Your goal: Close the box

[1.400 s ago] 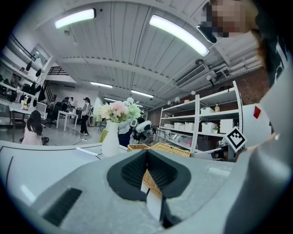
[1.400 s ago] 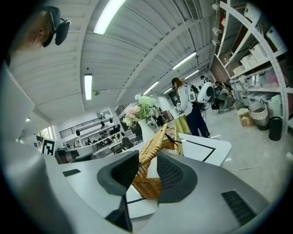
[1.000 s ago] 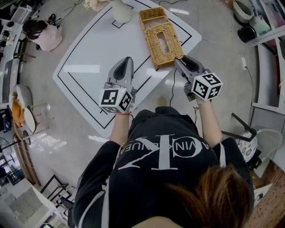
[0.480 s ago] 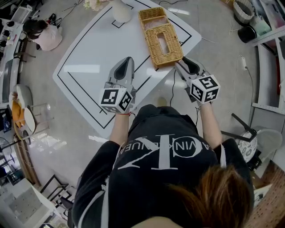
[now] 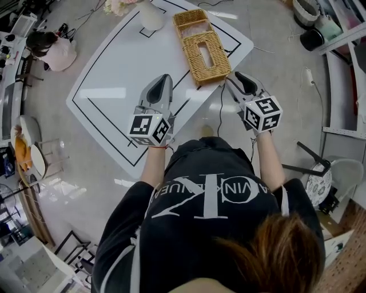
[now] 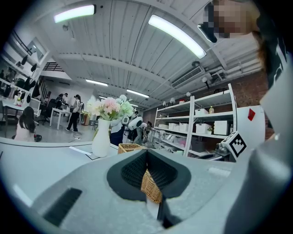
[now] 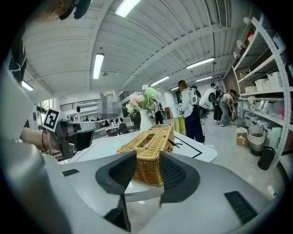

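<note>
The wicker box (image 5: 206, 52) lies on the white table (image 5: 120, 63) in two halves side by side. The near half has a slot in its top and the far half (image 5: 191, 17) is open upward. My right gripper (image 5: 233, 76) hovers just off the box's near right corner. In the right gripper view the box (image 7: 149, 145) sits ahead of the right gripper (image 7: 148, 159). Its jaws have just been opening, stand open, and have nothing between them. My left gripper (image 5: 166, 76) hangs over the table left of the box, its tips together. In the left gripper view, wicker (image 6: 151, 187) shows beyond the left gripper (image 6: 147, 153).
A white vase of flowers (image 5: 150, 12) stands at the table's far edge, behind the box. A thin cable (image 5: 220, 109) hangs off the near table edge. A person (image 5: 51, 46) sits at far left. Shelving (image 7: 270, 91) and bins (image 5: 311, 37) are to the right.
The right gripper has rolled to level and drawn back a little, so the box now sits upright and farther off in its view. Its jaws stand wider. The left gripper has kept still.
</note>
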A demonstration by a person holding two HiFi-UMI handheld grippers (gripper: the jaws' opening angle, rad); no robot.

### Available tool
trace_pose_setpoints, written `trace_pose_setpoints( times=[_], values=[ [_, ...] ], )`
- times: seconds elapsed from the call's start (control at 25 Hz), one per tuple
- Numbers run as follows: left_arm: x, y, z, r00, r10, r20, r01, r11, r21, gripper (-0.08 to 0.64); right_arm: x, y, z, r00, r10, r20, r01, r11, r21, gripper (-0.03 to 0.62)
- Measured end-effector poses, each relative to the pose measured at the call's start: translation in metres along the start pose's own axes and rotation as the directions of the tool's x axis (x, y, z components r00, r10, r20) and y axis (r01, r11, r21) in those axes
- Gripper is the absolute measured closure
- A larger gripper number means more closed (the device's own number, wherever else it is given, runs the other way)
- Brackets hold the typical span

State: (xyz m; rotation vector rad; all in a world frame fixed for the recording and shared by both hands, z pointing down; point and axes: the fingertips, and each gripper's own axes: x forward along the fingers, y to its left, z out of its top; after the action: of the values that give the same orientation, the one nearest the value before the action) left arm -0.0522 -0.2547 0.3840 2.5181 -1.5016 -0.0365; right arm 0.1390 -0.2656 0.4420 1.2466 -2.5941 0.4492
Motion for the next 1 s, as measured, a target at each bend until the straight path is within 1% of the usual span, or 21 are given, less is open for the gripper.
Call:
trace_pose_setpoints(
  times=[0.2,0.4,0.52,1.0],
  values=[
    [-0.009,-0.002,0.004,1.0,-0.01,0.004,0.01,1.0,0.006,0.549,-0.009,0.006,0.008,0.999,-0.023,0.032,0.023,1.0,-0.003,0.47],
    [-0.023,-0.001,0.011,1.0,-0.006,0.01,0.006,1.0,0.027,0.549,-0.019,0.018,0.018,0.996,-0.05,0.072,0.051,0.999,-0.015,0.556],
    [-0.031,-0.001,0.015,1.0,-0.006,0.016,0.005,0.999,0.037,0.549,-0.026,0.025,0.022,0.993,-0.066,0.094,0.069,0.997,-0.027,0.585],
    [-0.057,-0.007,0.023,0.999,-0.007,0.049,0.004,0.998,0.069,0.549,-0.063,0.04,0.035,0.978,-0.117,0.17,0.131,0.988,-0.077,0.594]
  ],
)
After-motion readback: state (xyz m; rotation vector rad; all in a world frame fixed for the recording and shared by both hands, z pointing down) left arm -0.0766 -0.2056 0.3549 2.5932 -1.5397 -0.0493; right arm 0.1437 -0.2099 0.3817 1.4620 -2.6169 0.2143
